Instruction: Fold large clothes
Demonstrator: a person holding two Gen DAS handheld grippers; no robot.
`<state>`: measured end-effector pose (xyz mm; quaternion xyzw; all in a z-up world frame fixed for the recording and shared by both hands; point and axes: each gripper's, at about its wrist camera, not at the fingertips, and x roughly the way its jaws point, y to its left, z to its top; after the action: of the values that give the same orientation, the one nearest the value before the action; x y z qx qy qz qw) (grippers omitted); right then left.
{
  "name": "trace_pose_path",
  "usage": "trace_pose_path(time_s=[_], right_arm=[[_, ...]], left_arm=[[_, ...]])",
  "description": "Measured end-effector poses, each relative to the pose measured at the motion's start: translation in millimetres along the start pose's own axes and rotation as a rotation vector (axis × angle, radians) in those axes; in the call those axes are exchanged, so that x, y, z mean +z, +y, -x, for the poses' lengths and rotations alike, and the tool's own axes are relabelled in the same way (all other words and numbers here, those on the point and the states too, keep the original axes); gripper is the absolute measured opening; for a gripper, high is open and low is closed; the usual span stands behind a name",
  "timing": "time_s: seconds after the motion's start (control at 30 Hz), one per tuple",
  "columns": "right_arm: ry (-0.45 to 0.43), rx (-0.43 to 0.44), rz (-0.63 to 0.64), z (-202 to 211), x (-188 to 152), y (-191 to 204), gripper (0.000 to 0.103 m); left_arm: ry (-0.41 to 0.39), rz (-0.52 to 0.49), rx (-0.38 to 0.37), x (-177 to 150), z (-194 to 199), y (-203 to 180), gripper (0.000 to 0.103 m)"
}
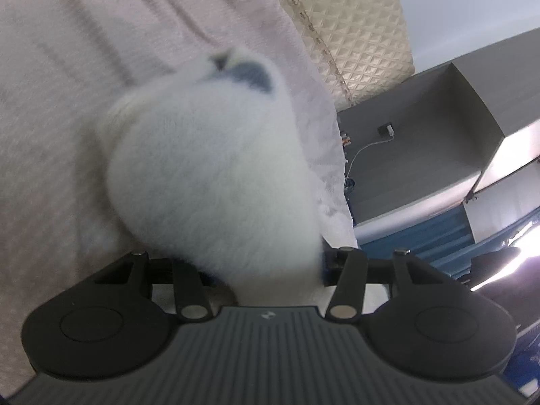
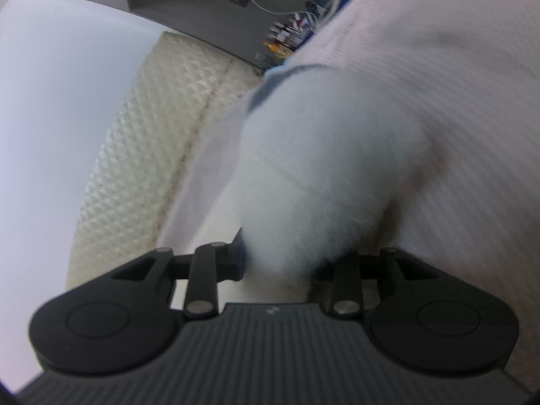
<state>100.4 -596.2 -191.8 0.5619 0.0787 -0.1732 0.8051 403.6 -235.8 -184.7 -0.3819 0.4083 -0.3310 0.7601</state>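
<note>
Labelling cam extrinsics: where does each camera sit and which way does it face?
Left wrist: on the left gripper, looking along its fingers at bunched white fleece garment over the pink bedspread; only gripper linkage shows.
Right wrist: on the right gripper, same fleece; linkage only.
Shared: fleece, bedspread, quilted headboard, grey shelf.

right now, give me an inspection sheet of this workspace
surface: pale pink ribbed bed cover, with a cream quilted mattress edge beside it
job's things: fluffy white garment with a grey-blue trim, bunched; picture blurred
clutter: small colourful items by the grey unit, too blurred to name
grippers: left gripper and right gripper each closed on a bunch of the white garment; fingers mostly hidden by it
cables: white cable from a dark plug on the grey unit
surroundings: grey wall unit, pale wall
</note>
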Motion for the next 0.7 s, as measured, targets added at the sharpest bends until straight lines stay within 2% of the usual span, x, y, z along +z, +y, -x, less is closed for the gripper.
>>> trace_pose_path(time_s=[0.13,0.27,0.4,0.5,0.7], right_arm=[[-0.007,0.011,0.008,-4.9,1.0,-7.0,0.036],[-0.017,0.005,0.012,-6.7,-1.1,-5.2,0.037],[-0.006,-0.016,-0.020,-1.9,-0.6,-1.1,0.039],[0.007,-0.059,0.032,12.8,-5.9,7.5,0.041],[0.044,-0.166,0.123,51.2,-12.0,38.1,0.043]], left_arm=[[-0.001,-0.062,0.002,-6.4,-0.6,2.1,0.057],[0.026,-0.059,0.022,3.7,-2.6,-5.7,0.057],[0.041,-0.071,0.046,0.4,6.5,-13.3,0.057],[0.055,-0.047,0.084,-0.7,17.8,-21.6,0.059],[0.085,-0.209,0.193,-0.9,61.2,-75.0,0.061]])
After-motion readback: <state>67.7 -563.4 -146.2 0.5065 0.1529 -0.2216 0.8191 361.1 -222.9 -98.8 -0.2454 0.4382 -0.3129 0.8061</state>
